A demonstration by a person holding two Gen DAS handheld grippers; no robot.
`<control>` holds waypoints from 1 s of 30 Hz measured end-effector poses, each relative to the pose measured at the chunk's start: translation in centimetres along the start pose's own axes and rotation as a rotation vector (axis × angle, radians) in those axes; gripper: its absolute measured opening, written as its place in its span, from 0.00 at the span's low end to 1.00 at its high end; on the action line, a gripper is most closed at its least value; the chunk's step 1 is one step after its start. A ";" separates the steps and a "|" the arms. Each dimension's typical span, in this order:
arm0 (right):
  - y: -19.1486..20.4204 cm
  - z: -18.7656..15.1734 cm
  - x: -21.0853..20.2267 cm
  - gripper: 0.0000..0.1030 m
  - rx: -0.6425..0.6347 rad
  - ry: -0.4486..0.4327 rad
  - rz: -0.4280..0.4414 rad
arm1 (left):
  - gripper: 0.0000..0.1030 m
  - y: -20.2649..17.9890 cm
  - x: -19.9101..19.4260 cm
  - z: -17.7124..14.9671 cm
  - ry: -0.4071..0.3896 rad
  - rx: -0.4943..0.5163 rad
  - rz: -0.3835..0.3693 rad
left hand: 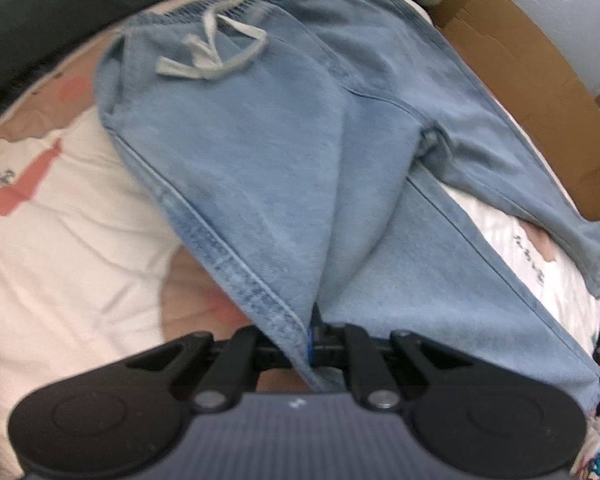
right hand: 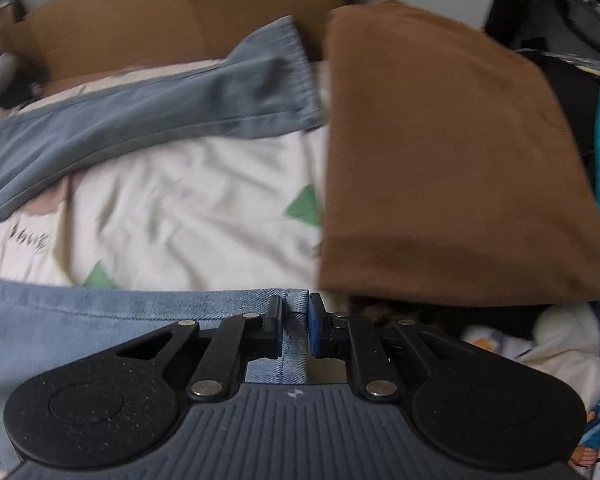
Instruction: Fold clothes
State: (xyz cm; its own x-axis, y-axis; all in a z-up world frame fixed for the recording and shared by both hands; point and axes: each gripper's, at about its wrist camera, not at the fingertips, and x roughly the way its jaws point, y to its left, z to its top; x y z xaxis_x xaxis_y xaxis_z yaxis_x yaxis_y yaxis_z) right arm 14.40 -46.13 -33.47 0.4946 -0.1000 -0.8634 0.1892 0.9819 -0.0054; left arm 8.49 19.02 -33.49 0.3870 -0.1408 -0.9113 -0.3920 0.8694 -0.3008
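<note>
Pinching denim trousers [left hand: 260,152]: left claw [left hand: 310,340], right claw [right hand: 294,320].

Open sheet hemmed in by cloth and cardboard

Bare bedsheet [right hand: 188,200] is left open between the two legs of the jeans [right hand: 140,120]. Passage to the right is blocked by a folded brown garment [right hand: 452,160]; the far side is closed off by a cardboard box [right hand: 160,12].
</note>
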 end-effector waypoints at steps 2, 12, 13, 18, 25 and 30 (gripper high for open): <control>-0.8 0.3 -0.1 0.10 0.015 -0.009 -0.027 | 0.05 -0.4 0.5 -0.3 0.006 -0.001 -0.018; -3.3 0.7 0.6 0.16 0.086 -0.003 -0.048 | 0.16 -0.5 1.7 -1.0 0.059 -0.040 -0.032; -3.4 0.7 0.6 0.19 0.097 -0.004 -0.052 | 0.19 -0.4 1.5 -0.8 0.056 -0.032 -0.012; -4.0 0.6 -0.4 0.26 0.135 -0.014 -0.017 | 0.41 1.1 -0.8 -0.2 -0.008 -0.057 0.039; -2.3 -0.4 -1.5 0.41 0.104 0.001 0.015 | 0.47 4.8 -3.2 0.5 -0.119 -0.142 0.078; -2.3 -2.6 -1.4 0.44 0.137 0.079 0.010 | 0.48 7.6 -3.0 1.1 -0.150 -0.193 0.099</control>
State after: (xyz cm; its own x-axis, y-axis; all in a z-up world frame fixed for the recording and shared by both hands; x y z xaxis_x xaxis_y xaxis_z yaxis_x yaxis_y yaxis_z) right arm 11.07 -47.80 -33.51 0.4300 -0.0722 -0.9000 0.3010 0.9512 0.0675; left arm 5.25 26.61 -32.74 0.4524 0.0253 -0.8914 -0.5805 0.7671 -0.2729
